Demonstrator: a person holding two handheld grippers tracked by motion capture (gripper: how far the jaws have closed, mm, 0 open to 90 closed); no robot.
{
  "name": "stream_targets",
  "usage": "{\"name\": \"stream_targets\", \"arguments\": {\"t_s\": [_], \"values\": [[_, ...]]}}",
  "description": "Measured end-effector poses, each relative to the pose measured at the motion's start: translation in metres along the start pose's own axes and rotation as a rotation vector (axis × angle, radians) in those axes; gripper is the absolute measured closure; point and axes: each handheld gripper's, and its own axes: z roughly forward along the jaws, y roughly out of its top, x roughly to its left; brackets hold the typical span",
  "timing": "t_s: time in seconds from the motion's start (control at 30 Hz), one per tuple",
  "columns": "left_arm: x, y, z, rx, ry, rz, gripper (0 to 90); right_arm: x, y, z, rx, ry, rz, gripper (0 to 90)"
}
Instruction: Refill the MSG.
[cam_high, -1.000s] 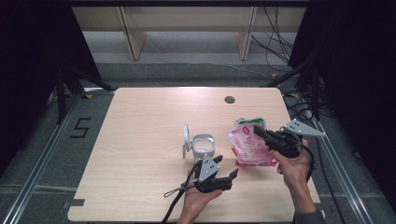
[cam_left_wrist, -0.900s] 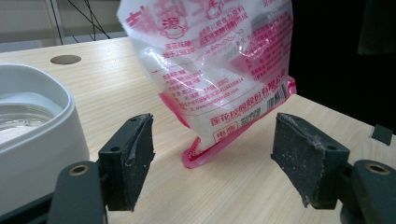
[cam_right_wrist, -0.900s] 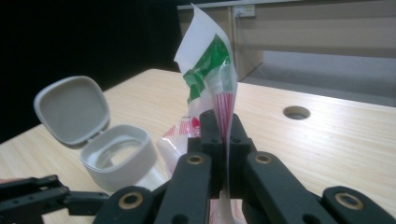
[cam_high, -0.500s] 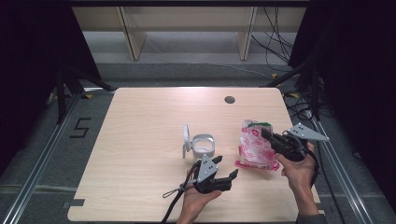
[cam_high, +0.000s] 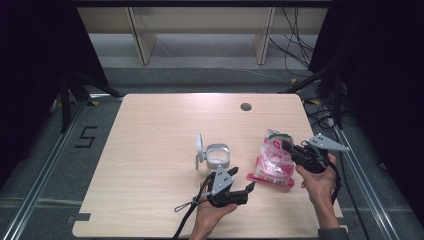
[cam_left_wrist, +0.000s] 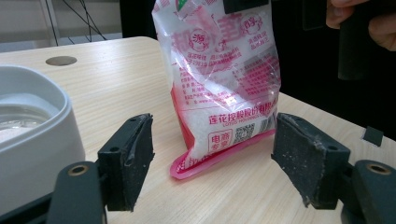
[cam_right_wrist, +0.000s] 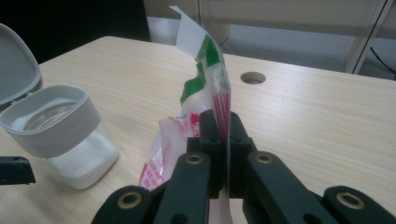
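Jar (cam_high: 218, 156) mid-table, lid flipped up, some powder inside. Your left gripper (cam_high: 244, 191) near edge, jaws wide, nothing in them. Bag (cam_high: 272, 161) stands right of jar, top pinched by right gripper (cam_high: 286, 146). Thin film could slip or tear, so powder spills.

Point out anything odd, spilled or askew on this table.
Nothing is spilled. The pink bag of white granules stands on the table, pinched at its top edge by the right tongs, so it leans a little. The white jar sits upright with its lid flipped open. The left tongs are open.
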Motion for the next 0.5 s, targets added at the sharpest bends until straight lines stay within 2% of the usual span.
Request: {"name": "stream_targets", "arguments": {"t_s": [0.03, 0.07, 0.1, 0.13, 0.17, 0.23, 0.3, 0.33, 0.37, 0.4, 0.5], "values": [[0.0, 0.0, 0.0, -0.005, 0.001, 0.001, 28.2, 0.0, 0.0, 0.0, 0.001, 0.004, 0.008, 89.5], [0.001, 0.001, 0.0, -0.002, 0.001, 0.007, 28.1, -0.002, -0.001, 0.001, -0.005, 0.003, -0.009, 89.5], [0.0, 0.0, 0.0, -0.001, 0.006, -0.016, 28.1, -0.003, -0.002, 0.002, -0.002, -0.008, -0.015, 89.5], [0.0, 0.0, 0.0, -0.002, 0.011, -0.031, 28.2, -0.003, -0.003, 0.002, 0.007, -0.012, -0.001, 89.5], [0.0, 0.0, 0.0, 0.001, 0.013, -0.028, 28.1, -0.006, -0.004, 0.003, 0.006, -0.007, -0.02, 89.5], [0.0, -0.001, -0.001, 0.001, 0.012, -0.026, 28.1, -0.005, -0.007, 0.003, 0.028, -0.018, 0.015, 89.5], [0.001, 0.0, 0.0, -0.007, 0.018, -0.036, 28.1, -0.009, -0.009, 0.006, 0.022, -0.025, -0.022, 89.4], [0.002, -0.001, 0.0, -0.014, 0.012, -0.036, 28.1, -0.008, -0.01, 0.006, 0.039, -0.026, 0.011, 89.4], [0.001, -0.001, 0.0, -0.01, 0.016, -0.035, 28.1, -0.008, -0.011, 0.007, 0.043, -0.041, 0.013, 89.4], [0.001, -0.001, -0.002, 0.0, 0.018, -0.032, 28.1, -0.011, -0.011, 0.007, 0.03, -0.044, -0.018, 89.4], [0.002, 0.0, -0.001, -0.012, 0.015, -0.038, 28.2, -0.011, -0.011, 0.007, 0.035, -0.04, -0.024, 89.4]]}}
